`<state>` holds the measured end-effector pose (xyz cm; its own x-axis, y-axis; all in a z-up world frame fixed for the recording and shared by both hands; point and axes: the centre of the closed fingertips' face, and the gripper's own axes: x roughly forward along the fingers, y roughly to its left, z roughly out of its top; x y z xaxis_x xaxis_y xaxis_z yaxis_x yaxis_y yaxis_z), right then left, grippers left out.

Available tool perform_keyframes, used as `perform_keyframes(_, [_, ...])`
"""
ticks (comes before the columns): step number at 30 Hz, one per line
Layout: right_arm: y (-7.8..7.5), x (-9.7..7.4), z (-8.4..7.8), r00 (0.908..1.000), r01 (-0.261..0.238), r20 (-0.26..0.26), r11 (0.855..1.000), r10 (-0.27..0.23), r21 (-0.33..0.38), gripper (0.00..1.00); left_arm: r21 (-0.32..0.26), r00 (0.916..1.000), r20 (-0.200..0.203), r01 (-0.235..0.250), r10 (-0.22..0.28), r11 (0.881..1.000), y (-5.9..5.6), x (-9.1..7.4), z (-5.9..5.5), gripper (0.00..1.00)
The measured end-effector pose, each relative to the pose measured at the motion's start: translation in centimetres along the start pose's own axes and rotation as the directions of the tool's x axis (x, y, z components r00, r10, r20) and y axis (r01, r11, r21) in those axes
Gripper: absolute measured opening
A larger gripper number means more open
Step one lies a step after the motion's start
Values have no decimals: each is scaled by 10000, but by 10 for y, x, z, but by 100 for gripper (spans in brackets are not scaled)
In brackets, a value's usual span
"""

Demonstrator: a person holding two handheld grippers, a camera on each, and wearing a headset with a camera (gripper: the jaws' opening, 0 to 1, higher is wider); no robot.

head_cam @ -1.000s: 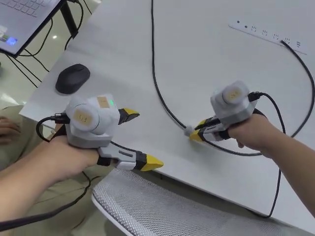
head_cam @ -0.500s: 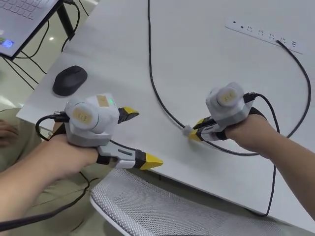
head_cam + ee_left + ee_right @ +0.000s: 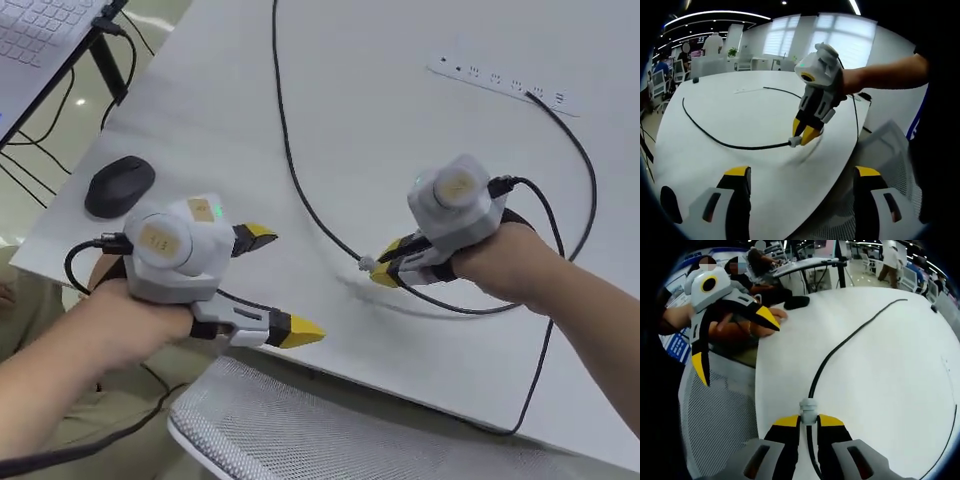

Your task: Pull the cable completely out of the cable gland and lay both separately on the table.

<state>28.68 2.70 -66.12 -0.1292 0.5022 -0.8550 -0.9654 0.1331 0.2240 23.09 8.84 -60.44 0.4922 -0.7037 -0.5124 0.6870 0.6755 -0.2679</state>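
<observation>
At table's near edge, right gripper [image 3: 380,272] is pinched narrow on the white gland [image 3: 366,264]. Black cable [image 3: 288,170] is threaded through it, running back between the jaws and out across the table [image 3: 400,130]. Left gripper [image 3: 290,283] is spread wide, holding nothing, above mesh chair [image 3: 300,430]. Mouse [image 3: 119,185] is nearby.

Small pale cable gland [image 3: 808,411] sits threaded on the long, curving black cable [image 3: 850,338].
</observation>
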Motion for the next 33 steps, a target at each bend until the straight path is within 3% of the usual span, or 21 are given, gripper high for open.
perform_keyframes(10, [15, -24, -2, 9999, -13, -146, 9990, 7, -442, 7, 461, 9994, 119, 317, -323, 9984, -11, 5, 22, 83])
perform_keyframes(22, [29, -50, -7, 9998, 153, 93, 9982, -148, -577, 7, 1006, 9956, 295, 854, -887, 9913, -22, 15, 44, 81])
perform_keyframes(28, [43, -63, -5, 9998, 216, 7, 9936, -217, -1106, 7, 1387, 9892, 57, 1442, -1464, 9798, -34, 31, 48, 72])
perform_keyframes(33, [56, -70, -3, 9999, 108, -73, 9890, -120, -1474, 7, 1596, 9810, 101, 1896, -1937, 9688, -42, 44, 54, 71])
